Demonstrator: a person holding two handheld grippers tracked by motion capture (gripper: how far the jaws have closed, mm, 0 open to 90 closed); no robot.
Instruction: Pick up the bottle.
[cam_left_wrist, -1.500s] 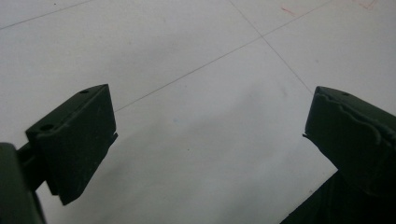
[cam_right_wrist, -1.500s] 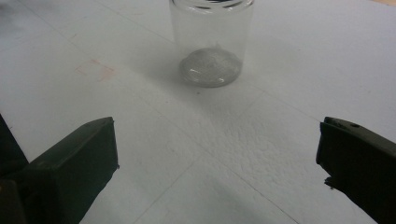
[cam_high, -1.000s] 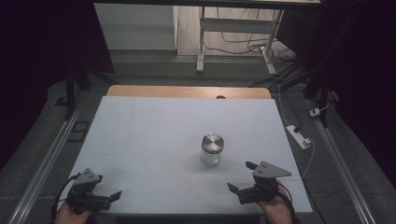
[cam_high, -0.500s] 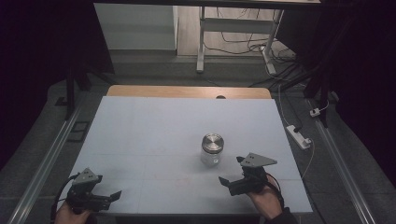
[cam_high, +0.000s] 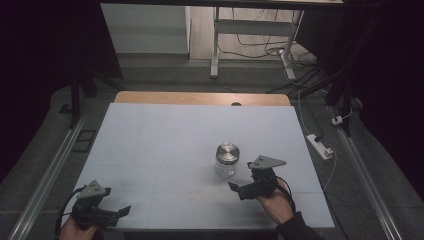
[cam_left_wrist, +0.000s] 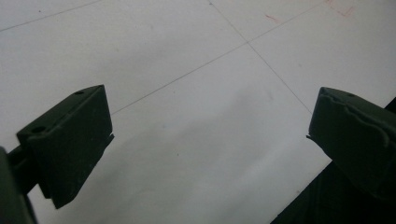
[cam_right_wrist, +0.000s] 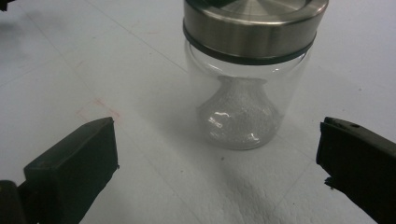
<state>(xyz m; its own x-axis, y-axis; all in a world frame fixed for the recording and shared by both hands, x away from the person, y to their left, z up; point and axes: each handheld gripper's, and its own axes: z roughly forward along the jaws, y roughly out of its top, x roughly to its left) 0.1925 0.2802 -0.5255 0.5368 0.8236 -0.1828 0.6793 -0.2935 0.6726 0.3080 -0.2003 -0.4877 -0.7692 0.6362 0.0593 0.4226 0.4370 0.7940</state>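
Left gripper (cam_high: 117, 212) sits at the lower left of the high view, at the near edge of the table (cam_high: 165, 135), held by a hand (cam_high: 75, 230) at the bottom edge. Its jaws have just been opening and now stand wide apart; in the left gripper view nothing is between them, only bare white tabletop with thin lines.

Right gripper (cam_high: 239, 189) is lower right of centre in the high view, held by the right hand (cam_high: 274, 202), grey plate on top, cable trailing behind. Jaws spread wide, gripping nothing, pointing toward the jar.

Jar (cam_high: 227, 160) stands upright on the table just past the right gripper, near centre of the high view, slightly right. In the right gripper view the jar (cam_right_wrist: 247, 74) is at upper centre, ahead of the jaw tips and not touching them. Clear glass, metal lid (cam_right_wrist: 254, 25) on top, and a pale, narrow-necked shape shows through the glass.

Farther back: a wooden strip (cam_high: 200, 98) along the table's far edge, then table legs (cam_high: 215, 45) and loose cables (cam_high: 260, 37) on the floor at the top. Power strip (cam_high: 320, 146) lies on the floor at right.
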